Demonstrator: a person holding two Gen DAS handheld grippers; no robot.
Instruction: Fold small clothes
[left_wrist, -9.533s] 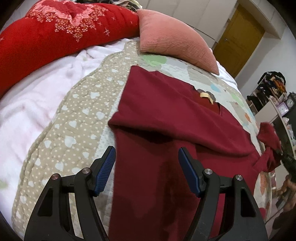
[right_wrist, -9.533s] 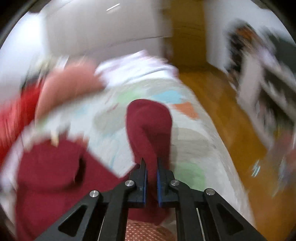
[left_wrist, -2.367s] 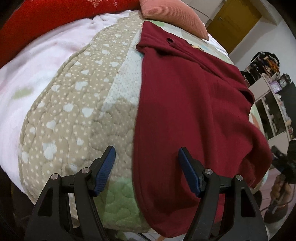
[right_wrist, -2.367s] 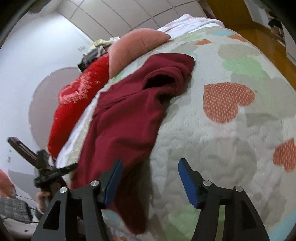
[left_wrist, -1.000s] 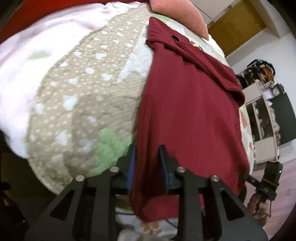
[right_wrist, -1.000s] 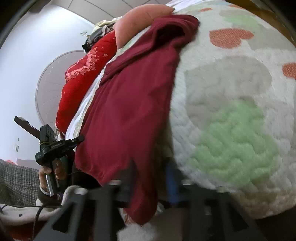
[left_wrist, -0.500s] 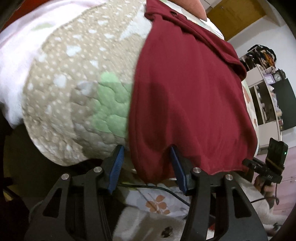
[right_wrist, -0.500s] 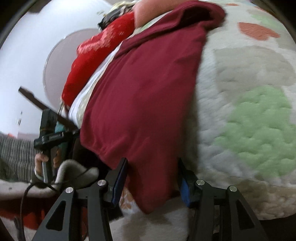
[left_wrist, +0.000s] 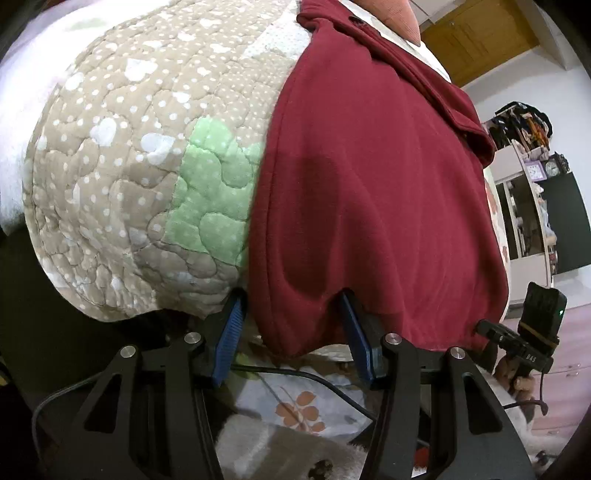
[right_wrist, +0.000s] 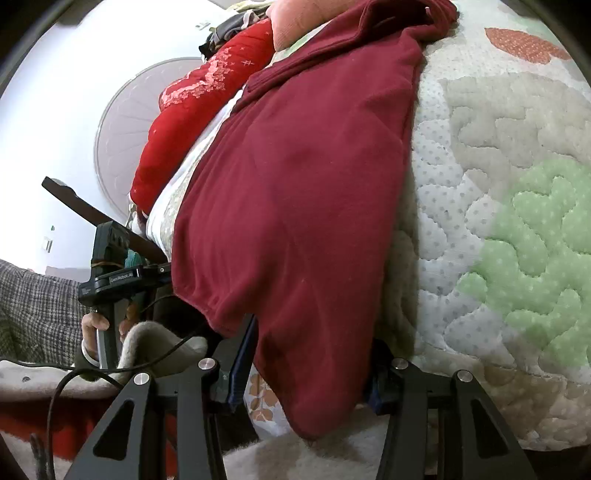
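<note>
A dark red garment (left_wrist: 369, 177) lies along the quilted bed, its hem hanging over the near edge. In the left wrist view my left gripper (left_wrist: 291, 332) is open, its blue pads either side of the hem's left corner. In the right wrist view the same garment (right_wrist: 295, 184) hangs between the open fingers of my right gripper (right_wrist: 306, 373), at the hem's right corner. Each gripper also shows in the other's view: the right one (left_wrist: 532, 332) and the left one (right_wrist: 114, 269).
The heart-patterned quilt (left_wrist: 147, 147) covers the bed. A pink cushion (right_wrist: 303, 14) and a red pillow (right_wrist: 199, 96) lie at the far end. A floral sheet and a cable (left_wrist: 295, 387) sit below the bed edge. Shelves (left_wrist: 532, 206) stand at the right.
Both grippers shut on the hem a second ago, then opened and dropped slightly below the bed edge. The hem corners now hang between the open fingers.
</note>
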